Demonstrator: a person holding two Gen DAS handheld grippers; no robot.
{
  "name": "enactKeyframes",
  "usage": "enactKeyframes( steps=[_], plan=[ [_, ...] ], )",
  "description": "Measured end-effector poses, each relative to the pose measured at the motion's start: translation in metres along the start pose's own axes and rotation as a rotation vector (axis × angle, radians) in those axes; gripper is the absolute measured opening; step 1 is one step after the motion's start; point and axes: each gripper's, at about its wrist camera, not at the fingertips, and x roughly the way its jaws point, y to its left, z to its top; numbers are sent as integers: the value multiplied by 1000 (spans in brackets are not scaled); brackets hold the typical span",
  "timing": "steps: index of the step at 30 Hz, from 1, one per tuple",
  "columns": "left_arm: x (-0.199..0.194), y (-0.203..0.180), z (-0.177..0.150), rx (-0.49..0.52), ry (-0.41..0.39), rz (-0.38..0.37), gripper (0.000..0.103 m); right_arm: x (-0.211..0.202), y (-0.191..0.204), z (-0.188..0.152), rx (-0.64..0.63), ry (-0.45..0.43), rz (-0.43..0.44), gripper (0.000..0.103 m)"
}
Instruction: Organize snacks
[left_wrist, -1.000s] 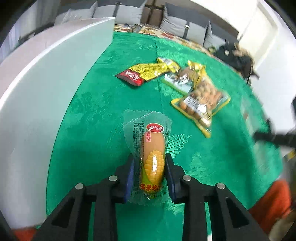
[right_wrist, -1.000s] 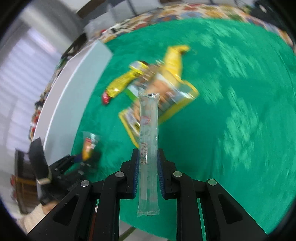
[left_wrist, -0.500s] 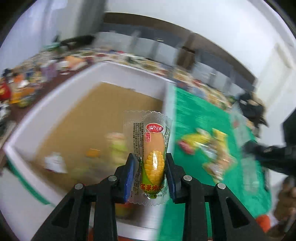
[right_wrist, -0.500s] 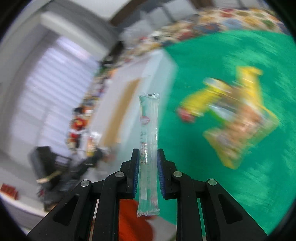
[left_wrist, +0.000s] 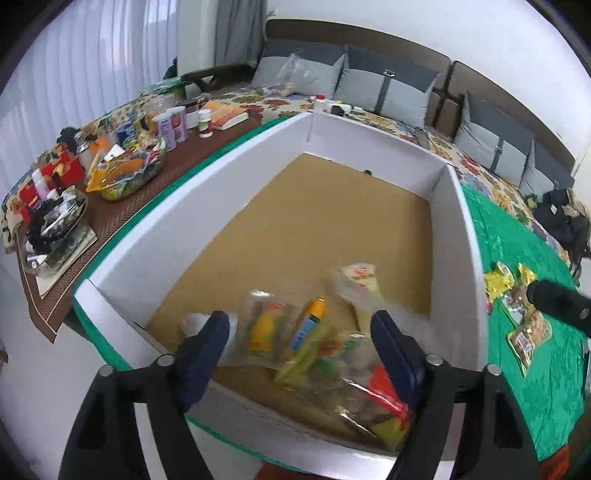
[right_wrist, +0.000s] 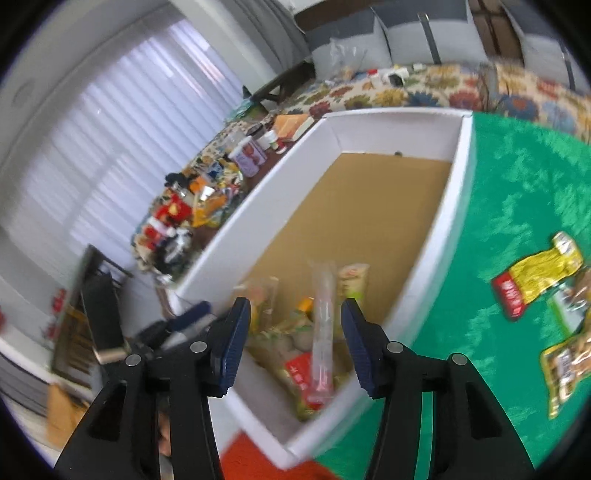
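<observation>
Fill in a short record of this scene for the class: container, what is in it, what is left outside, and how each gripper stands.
container: white box, brown floor, on the green cloth
contents: snack packets piled at its near end
left gripper: jaws opening, nothing gripped
right gripper: jaws opening, clear tube packet loose between them
outside: yellow packet and others on the cloth

- snack pile (left_wrist: 332, 354) in box (left_wrist: 221, 192): motion-blurred, labels unreadable, packs overlap
- clear tube pack (right_wrist: 323, 332) between right fingers (right_wrist: 236, 343): smeared, print illegible
- box near corner cut off by right view's bottom edge
- peanut pack (right_wrist: 569, 365) on bench: clipped at right edge
</observation>
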Motion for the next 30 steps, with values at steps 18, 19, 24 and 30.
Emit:
enactKeyframes(
  steps=[18, 19, 24, 30],
  plan=[
    [15, -249, -73, 275, 119, -298, 96, -175, -282, -203, 115, -132, -787, 63],
    [23, -259, -79, 289, 127, -286, 96, -180, -286, -208, 127, -147, -799, 63],
    [64, -283, -91, 338, 142, -191, 96, -189, -301, -211, 155, -162, -791, 63],
    [93, -286, -93, 341, 140, -137, 96, -182, -310, -217, 202, -142, -739, 67]
  ],
)
